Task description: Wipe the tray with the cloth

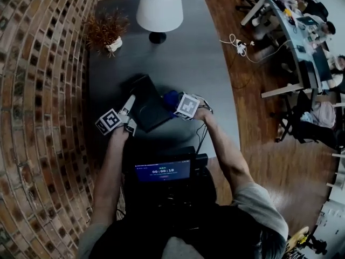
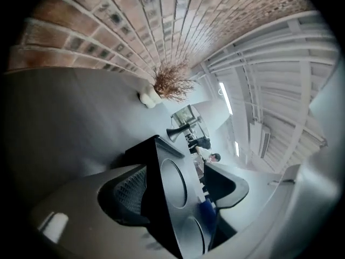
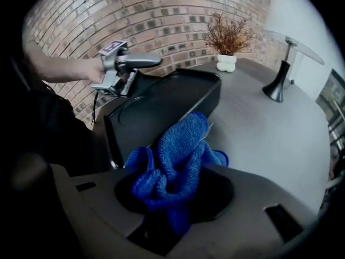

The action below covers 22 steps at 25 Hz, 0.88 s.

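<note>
Black tray (image 1: 146, 110) sits on the grey surface (image 1: 183, 63), at its near end, between the two grippers. It does not lie flat: the right gripper view shows it tipped up on one long edge, its inner face with round recesses turned toward the right gripper.

Left gripper (image 2: 178, 192): jaws stand apart, with the raised edge of the tray between them. One pad lies close against the tray's underside; the other is clear of it. No clamp on the tray.

Right gripper (image 3: 172, 198): clenched on a bunched blue cloth (image 3: 175, 158). The cloth's free folds stick out past the jaws, just beside the tray's lower edge; contact with the tray cannot be told.

Also on the surface, well apart from the tray: a white-shaded lamp (image 1: 159, 7) and a small pot of dried plant (image 1: 108, 32) beside the brick wall (image 1: 38, 90).
</note>
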### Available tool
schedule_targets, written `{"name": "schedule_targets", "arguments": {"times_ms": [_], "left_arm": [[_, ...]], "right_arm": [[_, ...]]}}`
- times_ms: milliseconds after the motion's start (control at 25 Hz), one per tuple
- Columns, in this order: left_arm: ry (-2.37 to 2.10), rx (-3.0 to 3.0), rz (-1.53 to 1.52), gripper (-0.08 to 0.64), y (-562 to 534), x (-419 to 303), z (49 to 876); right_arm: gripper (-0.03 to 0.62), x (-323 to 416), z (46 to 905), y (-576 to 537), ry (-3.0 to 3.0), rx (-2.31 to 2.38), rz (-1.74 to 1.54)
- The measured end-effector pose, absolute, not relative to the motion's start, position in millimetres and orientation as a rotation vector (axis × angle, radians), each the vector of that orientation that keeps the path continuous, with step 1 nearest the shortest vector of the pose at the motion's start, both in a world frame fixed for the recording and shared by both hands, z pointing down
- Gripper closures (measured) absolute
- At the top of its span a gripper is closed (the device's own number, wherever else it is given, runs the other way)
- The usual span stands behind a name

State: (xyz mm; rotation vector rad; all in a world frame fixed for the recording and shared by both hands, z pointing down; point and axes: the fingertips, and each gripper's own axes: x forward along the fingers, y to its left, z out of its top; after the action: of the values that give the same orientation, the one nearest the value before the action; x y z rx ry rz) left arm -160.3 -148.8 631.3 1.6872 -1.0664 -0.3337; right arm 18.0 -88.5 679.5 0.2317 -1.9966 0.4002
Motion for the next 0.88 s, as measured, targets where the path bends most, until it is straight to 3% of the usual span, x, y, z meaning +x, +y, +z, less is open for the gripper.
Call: {"name": "schedule_targets", "arguments": {"times_ms": [280,360,560,720,880], "left_arm": [[-0.955,1.948,-0.066,0.232,-178,-119,617],[-0.922,2.024,-0.018,0.264,-156,-116,602],[-0.827,2.152,0.214,0.264,-95,-100,605],[-0.845,2.139,0.162,0.270,-91,-99,610],[-0.841,2.151,0.154,0.284,-93,-97,609]], "right_arm": [[0.442,14,690,-35,-2.017,0.461,0.412],[0.442,37,682,-56,-2.012,0.546,0.363],[0.442,50,648,-175,-2.051,0.769,0.163],[0.442,26,662,-220,-2.040,0.692,0.066],[0.445,13,671,-169,-2.062,0.417,-0.041]]}}
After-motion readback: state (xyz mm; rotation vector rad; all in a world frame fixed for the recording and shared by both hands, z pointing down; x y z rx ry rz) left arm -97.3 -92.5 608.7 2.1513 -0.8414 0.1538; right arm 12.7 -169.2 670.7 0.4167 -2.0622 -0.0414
